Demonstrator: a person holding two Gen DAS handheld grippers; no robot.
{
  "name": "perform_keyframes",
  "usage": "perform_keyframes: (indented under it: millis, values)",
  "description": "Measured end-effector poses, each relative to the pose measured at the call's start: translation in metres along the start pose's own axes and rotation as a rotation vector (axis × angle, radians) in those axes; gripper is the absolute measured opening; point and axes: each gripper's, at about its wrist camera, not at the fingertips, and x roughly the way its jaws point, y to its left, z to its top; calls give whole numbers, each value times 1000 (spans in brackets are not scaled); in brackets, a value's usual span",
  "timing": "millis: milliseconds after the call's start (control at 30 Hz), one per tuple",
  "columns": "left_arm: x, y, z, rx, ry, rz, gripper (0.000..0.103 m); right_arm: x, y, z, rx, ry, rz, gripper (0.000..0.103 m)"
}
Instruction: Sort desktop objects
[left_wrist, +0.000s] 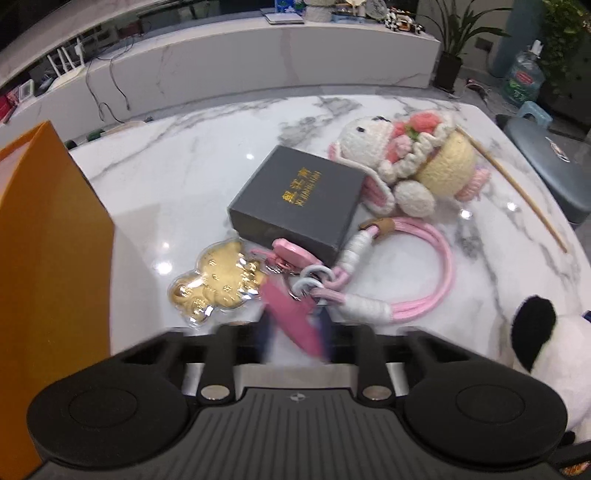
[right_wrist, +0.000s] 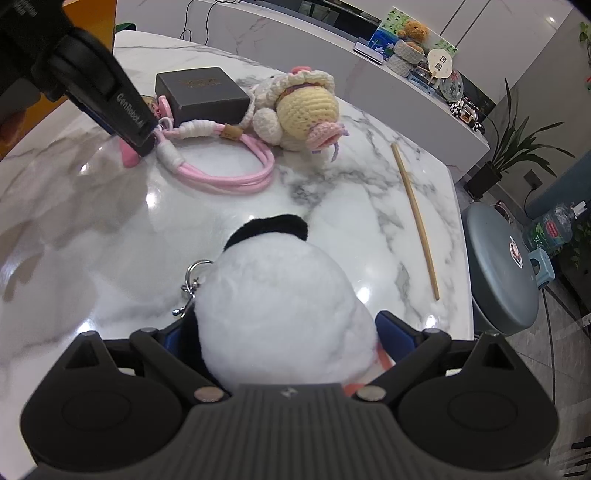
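Status: sorting barely started, as far as I can judge. Nearly everything sits loose on the white marble bench (left_wrist: 177, 177).

Your left tongs (left_wrist: 293, 332) are nearly shut, pinching a flat pink tag (left_wrist: 295, 317) at the keyring end of the pink braided cord lanyard (left_wrist: 424, 280). The fingers are blurred, but the tag sits between them. In the right wrist view the tip comes down on that tag at 10 o'clock.

Your right tongs (right_wrist: 284, 332) are spread wide around a white plush toy with a black ear (right_wrist: 273, 295). Its sides fill the gap between the blue pads (right_wrist: 395, 328), so I read it as gripped. Its silver clasp (right_wrist: 192, 284) hangs on the toy's left.

Not yet sorted, left wrist view:
- gold bear charm in a clear blister (left_wrist: 218, 280), 9 o'clock of the tag
- dark grey gift box with gold lettering (left_wrist: 295, 199), centre
- crocheted cream-and-pink doll (left_wrist: 410, 162), 2 o'clock of the box, touching it
- thin bamboo stick (left_wrist: 517, 192), 3 o'clock edge

An orange paper bag (left_wrist: 48, 258) stands at 9 o'clock, likely the drop target. I can't see inside it.
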Motion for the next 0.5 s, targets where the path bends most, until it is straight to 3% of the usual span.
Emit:
perform_keyframes:
  millis: [67, 333, 500]
  values:
    - [-1, -1, -1, 11, 8, -13, 6, -1, -3, 1, 19, 0, 3, 93]
    - [-22, -1, -1, 13, -14, -79, 3, -8, -23, 5, 164, -2, 98, 89]
    - [-40, 3, 1, 3, -39, -122, 3, -20, -24, 11, 179, -32, 100, 89]
